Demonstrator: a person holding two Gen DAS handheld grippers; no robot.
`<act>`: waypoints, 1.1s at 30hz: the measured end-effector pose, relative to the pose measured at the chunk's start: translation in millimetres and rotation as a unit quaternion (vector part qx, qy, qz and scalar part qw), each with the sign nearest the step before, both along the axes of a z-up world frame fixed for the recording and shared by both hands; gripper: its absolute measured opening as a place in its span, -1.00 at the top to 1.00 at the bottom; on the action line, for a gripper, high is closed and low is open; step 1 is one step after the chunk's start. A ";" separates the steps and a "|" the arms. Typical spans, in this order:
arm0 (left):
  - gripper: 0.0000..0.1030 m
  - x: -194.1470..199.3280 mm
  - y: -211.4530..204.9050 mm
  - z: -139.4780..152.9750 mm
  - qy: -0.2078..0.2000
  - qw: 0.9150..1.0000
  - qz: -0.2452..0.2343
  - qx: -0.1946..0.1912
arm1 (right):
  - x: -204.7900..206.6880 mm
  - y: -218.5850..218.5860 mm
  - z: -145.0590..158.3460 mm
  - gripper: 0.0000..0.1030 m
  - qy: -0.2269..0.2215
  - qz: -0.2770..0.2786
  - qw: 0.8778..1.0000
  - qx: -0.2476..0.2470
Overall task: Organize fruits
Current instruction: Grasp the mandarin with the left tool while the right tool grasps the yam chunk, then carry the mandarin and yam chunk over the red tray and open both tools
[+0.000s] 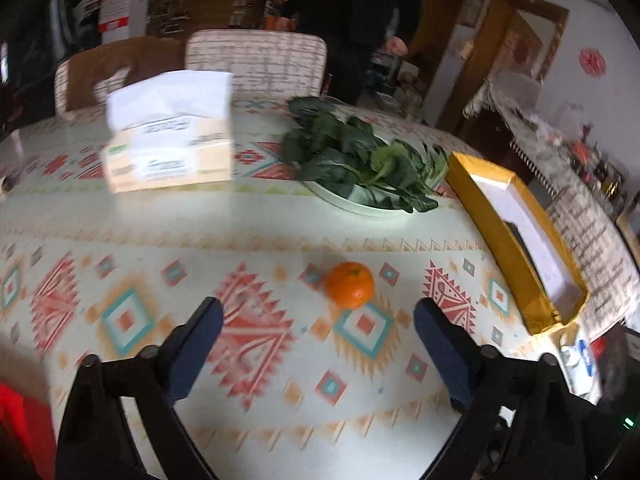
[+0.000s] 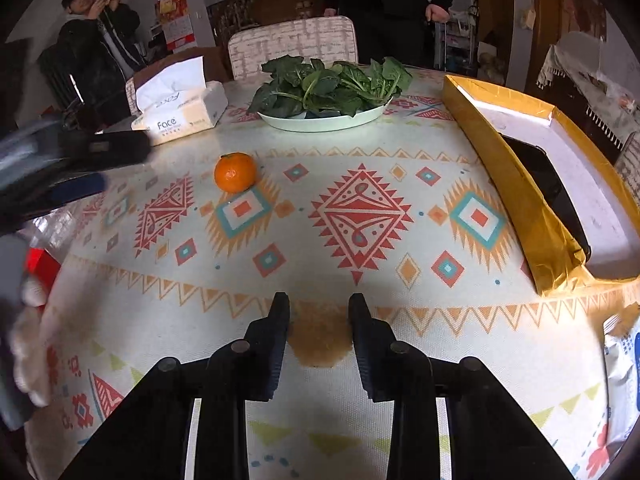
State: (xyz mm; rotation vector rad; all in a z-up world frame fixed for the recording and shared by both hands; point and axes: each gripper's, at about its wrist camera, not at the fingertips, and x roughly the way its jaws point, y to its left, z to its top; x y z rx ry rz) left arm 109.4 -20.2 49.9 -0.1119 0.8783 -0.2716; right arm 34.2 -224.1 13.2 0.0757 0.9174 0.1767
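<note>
One small orange mandarin lies on the patterned tablecloth. My left gripper hovers just short of it, jaws wide open, with the fruit slightly right of centre beyond the blue-padded fingertips. In the right wrist view the mandarin sits at the far left, and the left gripper comes in blurred from the left edge beside it. My right gripper is low over the near part of the table. Its jaws stand a narrow gap apart, with only a brown stain on the cloth showing between them.
A long gold-rimmed box lies open along the right side of the table. At the back stand a white plate of leafy greens and a tissue box. Chairs and two standing people are behind the table. A packet lies near right.
</note>
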 end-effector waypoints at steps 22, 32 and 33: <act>0.32 8.4 -26.5 -33.1 0.001 0.999 -0.022 0.037 | 0.0 -8.7 0.4 0.35 0.003 -0.002 0.999 0.042; 0.32 -85.7 57.4 11.0 -0.033 0.998 0.047 -0.017 | -12.8 -8.2 13.1 0.35 -0.029 0.023 0.994 0.101; 0.32 -98.1 70.1 15.2 -0.038 0.997 0.058 -0.023 | -14.2 -6.0 13.8 0.35 -0.033 0.025 0.994 0.100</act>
